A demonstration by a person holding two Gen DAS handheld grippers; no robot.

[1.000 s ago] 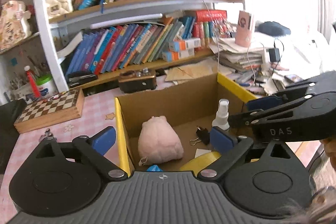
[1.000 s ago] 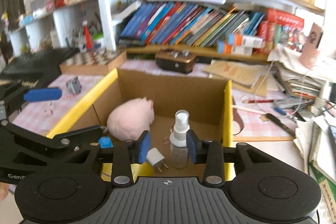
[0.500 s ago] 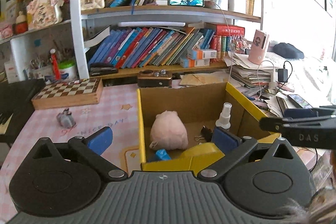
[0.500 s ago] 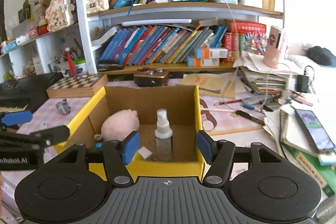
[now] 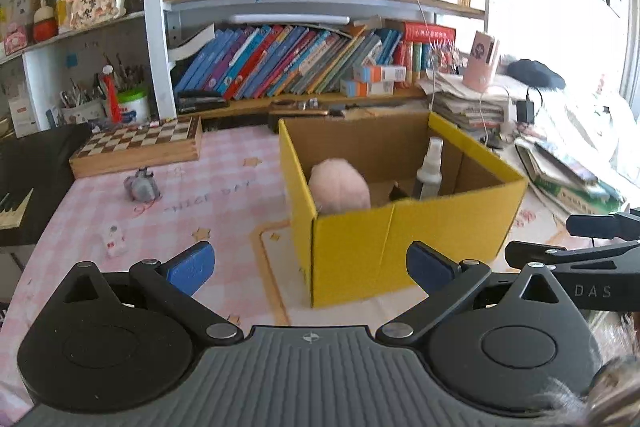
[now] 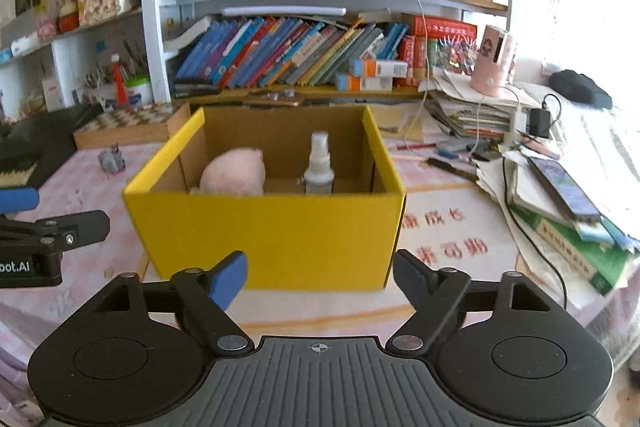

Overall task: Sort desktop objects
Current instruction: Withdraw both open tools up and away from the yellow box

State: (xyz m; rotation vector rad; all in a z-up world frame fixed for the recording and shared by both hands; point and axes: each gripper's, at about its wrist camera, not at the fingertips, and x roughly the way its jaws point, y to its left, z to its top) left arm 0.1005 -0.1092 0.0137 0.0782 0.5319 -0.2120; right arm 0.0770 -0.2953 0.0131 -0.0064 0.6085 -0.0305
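Note:
A yellow cardboard box [image 5: 404, 243] [image 6: 280, 235] stands on the pink checked desk. Inside it are a pink plush toy [image 5: 340, 189] [image 6: 236, 175] and a clear spray bottle [image 5: 430, 171] [image 6: 319, 165]. A small grey figure [image 5: 140, 185] [image 6: 112, 159] and a small white figure [image 5: 114, 243] lie on the desk left of the box. My left gripper [image 5: 310, 267] is open and empty, in front of the box. My right gripper [image 6: 320, 277] is open and empty, in front of the box.
A chessboard box [image 5: 140, 145] sits at the back left by a black keyboard [image 5: 24, 183]. A bookshelf [image 6: 288, 55] runs along the back. Stacks of papers, books, pens, cables and a phone [image 6: 564, 187] crowd the right side.
Both grippers have pulled back and away from the box; a second ago they were over its opening. The right gripper let go of the spray bottle, which now stands in the box.

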